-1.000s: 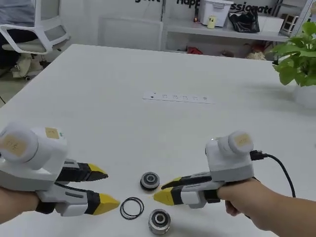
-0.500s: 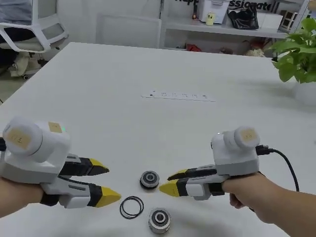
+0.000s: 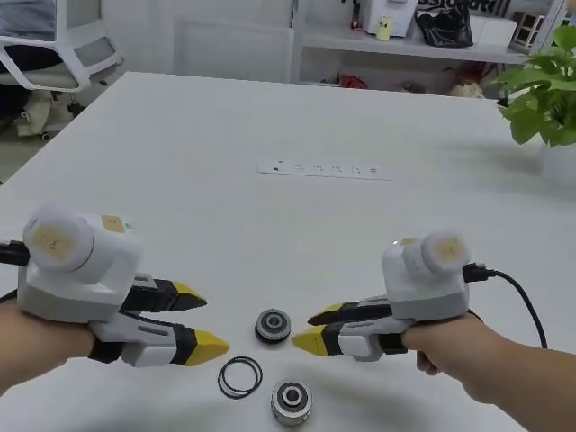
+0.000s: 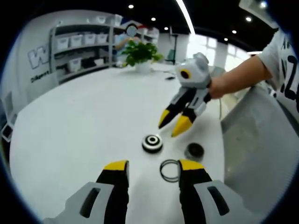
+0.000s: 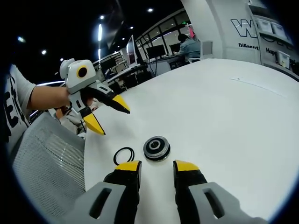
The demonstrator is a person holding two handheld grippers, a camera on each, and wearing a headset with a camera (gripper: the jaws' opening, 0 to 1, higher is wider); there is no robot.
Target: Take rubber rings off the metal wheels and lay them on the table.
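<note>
Office: swivel chair (image 3: 79, 56), shelving (image 3: 405, 47)

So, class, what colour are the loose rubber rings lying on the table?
Black; the rubber rings show best in the head view.

The big white table (image 3: 225, 135) has a flat, smooth top. A small round metal wheel (image 3: 273, 326) lies flat on it. A second wheel (image 3: 292, 400) lies just in front of the first wheel and a little to the right, not touching it. Two thin black rings (image 3: 239, 376) lie flat to the front left of the first wheel, one partly over the other. A long white power strip (image 3: 324, 170) lies far behind the first wheel. A white plant pot (image 3: 560, 171) stands far off to its back right.
</note>
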